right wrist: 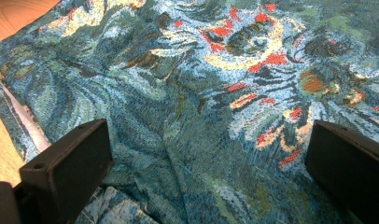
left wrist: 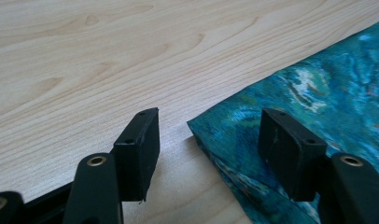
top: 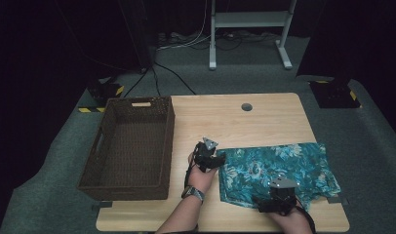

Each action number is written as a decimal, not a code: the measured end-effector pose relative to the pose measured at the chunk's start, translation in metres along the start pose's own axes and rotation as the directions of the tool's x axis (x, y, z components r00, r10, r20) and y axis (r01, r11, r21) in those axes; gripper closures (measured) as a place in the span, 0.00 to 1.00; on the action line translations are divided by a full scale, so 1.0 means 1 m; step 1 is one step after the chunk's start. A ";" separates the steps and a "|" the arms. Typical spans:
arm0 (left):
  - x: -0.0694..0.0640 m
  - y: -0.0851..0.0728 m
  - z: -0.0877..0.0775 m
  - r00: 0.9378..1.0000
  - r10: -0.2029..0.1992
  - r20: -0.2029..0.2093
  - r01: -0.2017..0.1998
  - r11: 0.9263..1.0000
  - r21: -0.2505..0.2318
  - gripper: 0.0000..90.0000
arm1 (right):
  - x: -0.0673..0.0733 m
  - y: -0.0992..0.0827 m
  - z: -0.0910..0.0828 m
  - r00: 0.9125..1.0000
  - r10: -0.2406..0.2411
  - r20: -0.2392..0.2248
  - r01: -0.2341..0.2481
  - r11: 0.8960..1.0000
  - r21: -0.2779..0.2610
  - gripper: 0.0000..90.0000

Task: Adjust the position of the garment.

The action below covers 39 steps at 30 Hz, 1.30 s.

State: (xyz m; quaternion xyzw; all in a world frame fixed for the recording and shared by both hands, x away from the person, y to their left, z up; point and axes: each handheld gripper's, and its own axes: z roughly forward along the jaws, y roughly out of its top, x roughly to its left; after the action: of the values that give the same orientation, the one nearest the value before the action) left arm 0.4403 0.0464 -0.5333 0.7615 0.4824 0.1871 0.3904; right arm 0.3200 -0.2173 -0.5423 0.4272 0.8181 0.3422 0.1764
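Floral cloth lies flat on desk, right of basket. Left claw half-open, straddling cloth's left corner, should close squarely; right claw wide above near edge

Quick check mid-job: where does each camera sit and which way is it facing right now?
High view: above the person's side, looking forward and down on the table, basket and cloth; forearms, both grippers show.
Left gripper view: on the left gripper, looking along open jaws at the cloth's corner.
Right gripper view: on the right gripper, jaws open over the cloth.
All three share the cloth.
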 end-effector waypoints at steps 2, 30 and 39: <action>-0.001 -0.001 0.005 1.000 0.001 -0.002 -0.001 1.000 0.010 0.43 | 0.000 0.000 0.000 1.000 -0.002 0.000 0.002 1.000 0.000 0.00; -0.014 -0.003 0.010 1.000 0.012 -0.009 -0.012 1.000 0.005 0.81 | 0.000 0.000 0.000 1.000 -0.005 0.002 0.005 1.000 0.000 0.00; -0.015 -0.003 0.009 1.000 0.017 -0.002 -0.017 1.000 0.004 0.90 | 0.004 -0.002 -0.004 1.000 -0.009 -0.004 0.009 0.999 -0.047 0.04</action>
State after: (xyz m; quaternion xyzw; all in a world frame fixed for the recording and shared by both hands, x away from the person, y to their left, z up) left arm 0.4377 0.0304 -0.5402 0.7661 0.4766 0.1902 0.3871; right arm 0.3138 -0.2163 -0.5406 0.4186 0.8120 0.3616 0.1864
